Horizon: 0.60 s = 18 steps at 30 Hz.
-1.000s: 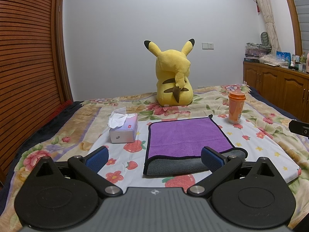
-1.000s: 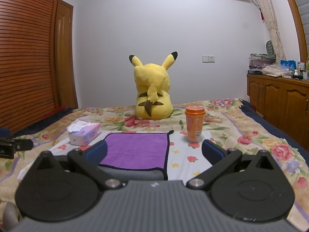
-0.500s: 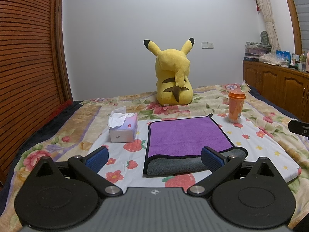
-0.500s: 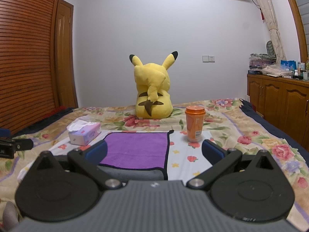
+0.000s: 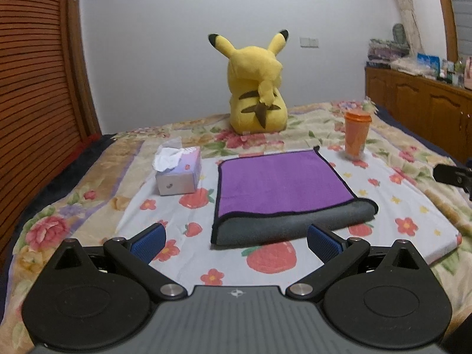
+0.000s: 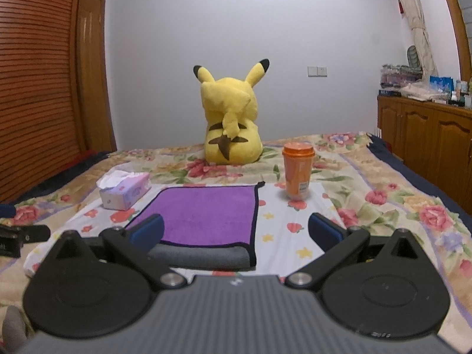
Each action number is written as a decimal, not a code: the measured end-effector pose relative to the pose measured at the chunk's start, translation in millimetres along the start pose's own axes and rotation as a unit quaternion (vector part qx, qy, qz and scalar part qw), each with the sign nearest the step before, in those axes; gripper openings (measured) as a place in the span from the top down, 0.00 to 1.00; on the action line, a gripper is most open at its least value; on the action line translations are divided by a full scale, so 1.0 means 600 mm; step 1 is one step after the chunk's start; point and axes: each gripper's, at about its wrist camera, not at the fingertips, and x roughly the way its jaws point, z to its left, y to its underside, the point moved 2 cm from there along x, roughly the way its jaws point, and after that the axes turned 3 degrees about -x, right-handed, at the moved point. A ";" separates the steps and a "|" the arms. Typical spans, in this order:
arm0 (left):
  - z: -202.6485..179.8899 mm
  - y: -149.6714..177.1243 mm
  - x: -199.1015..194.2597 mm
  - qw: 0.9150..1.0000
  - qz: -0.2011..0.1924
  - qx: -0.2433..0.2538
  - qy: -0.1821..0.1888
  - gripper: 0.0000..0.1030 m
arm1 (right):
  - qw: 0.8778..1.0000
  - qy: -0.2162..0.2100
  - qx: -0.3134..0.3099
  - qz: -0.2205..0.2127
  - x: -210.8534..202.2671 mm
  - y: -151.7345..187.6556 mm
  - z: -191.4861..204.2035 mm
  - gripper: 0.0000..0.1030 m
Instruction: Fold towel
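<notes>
The towel [image 5: 280, 185] lies flat on the flowered bedspread [image 5: 413, 215], folded over so a purple face edged in black sits on top and a grey roll of the underside shows along the near edge. The left gripper [image 5: 236, 240] and the right gripper [image 6: 236, 230] both hang short of that edge, fingers spread wide and holding nothing. The orange cup [image 6: 297, 171] carries a small white label, too blurred to read.
</notes>
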 end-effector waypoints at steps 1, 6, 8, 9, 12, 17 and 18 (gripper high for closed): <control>-0.002 0.001 0.002 1.000 0.002 0.005 0.001 0.00 | 1.000 0.000 0.001 0.002 0.003 0.001 -0.001 0.00; -0.013 0.004 0.011 1.000 0.012 0.021 0.006 0.00 | 1.000 0.000 0.003 0.014 0.015 0.001 -0.002 0.00; -0.014 0.004 0.014 1.000 0.014 0.027 0.004 0.00 | 1.000 -0.001 0.004 0.019 0.020 0.002 -0.001 0.00; -0.015 0.003 0.015 0.999 0.014 0.030 0.003 0.00 | 1.000 -0.001 0.004 0.022 0.023 0.002 -0.001 0.00; -0.017 0.002 0.020 0.999 0.015 0.034 0.004 0.00 | 1.000 -0.002 0.003 0.029 0.032 0.003 -0.002 0.00; -0.018 -0.002 0.034 0.999 0.022 0.037 0.004 0.00 | 0.999 -0.002 0.002 0.038 0.045 0.003 -0.004 0.00; -0.019 -0.003 0.036 0.999 0.022 0.036 0.003 0.00 | 0.999 -0.002 0.002 0.039 0.047 0.003 -0.005 0.00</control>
